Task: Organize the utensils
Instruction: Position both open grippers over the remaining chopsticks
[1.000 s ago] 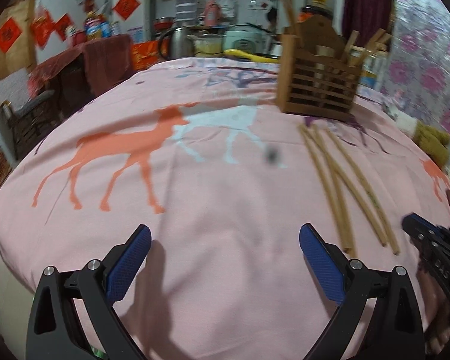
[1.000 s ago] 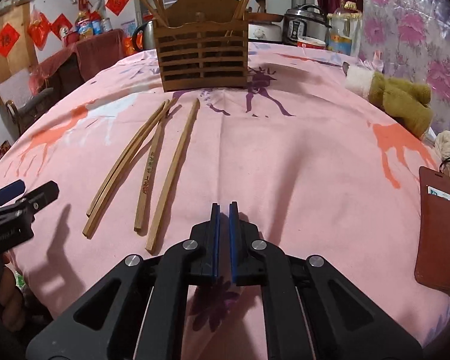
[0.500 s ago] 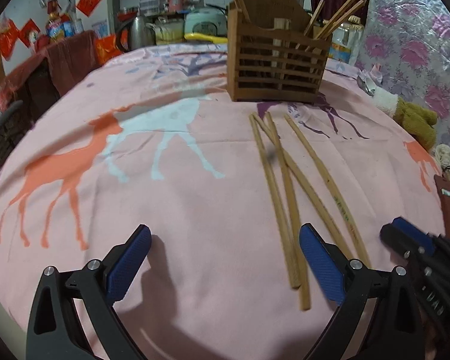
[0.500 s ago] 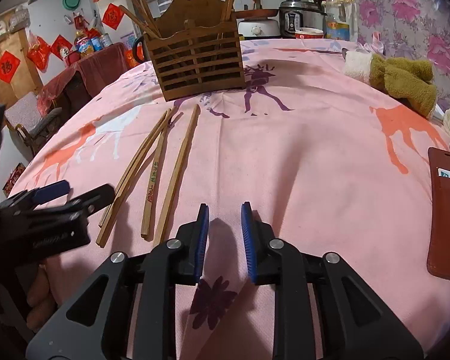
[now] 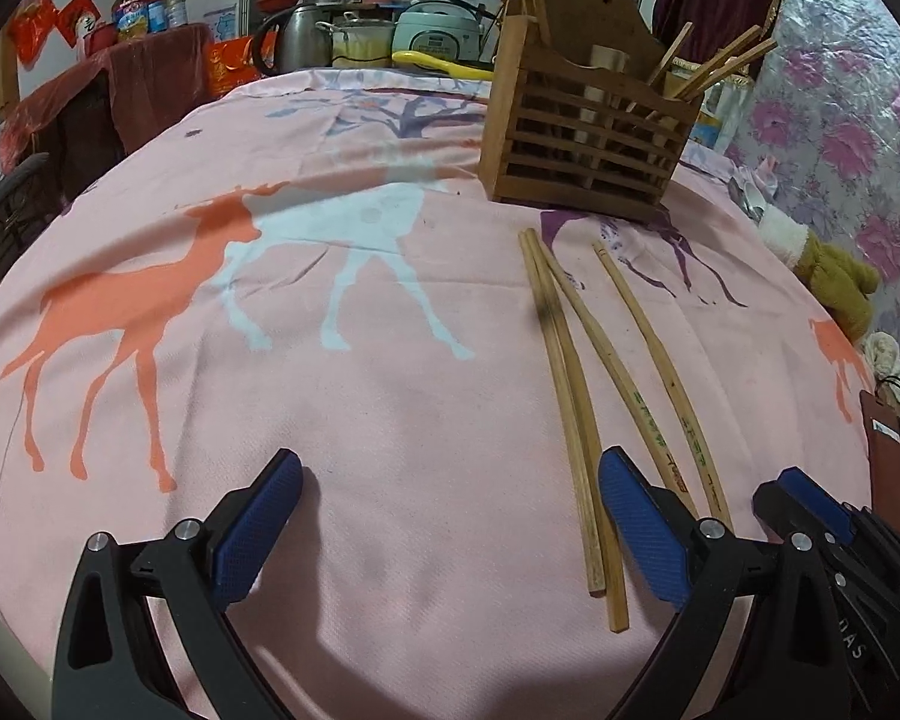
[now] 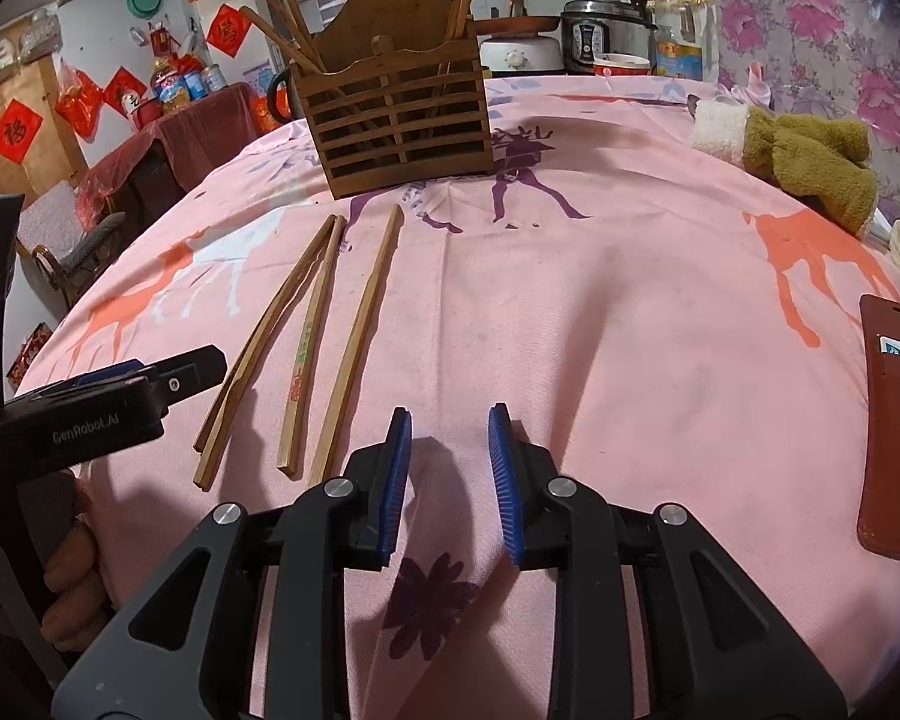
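Four chopsticks lie near the table's front edge, short of the holder. Left gripper gapes wide beside them; right gripper, tilted downward, is opening on nothing.

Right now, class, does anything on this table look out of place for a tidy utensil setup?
Yes. Four chopsticks lie loose on the pink tablecloth in front of the wooden holder, where others stand upright. The left two cross each other. Nothing looks spilled or broken.
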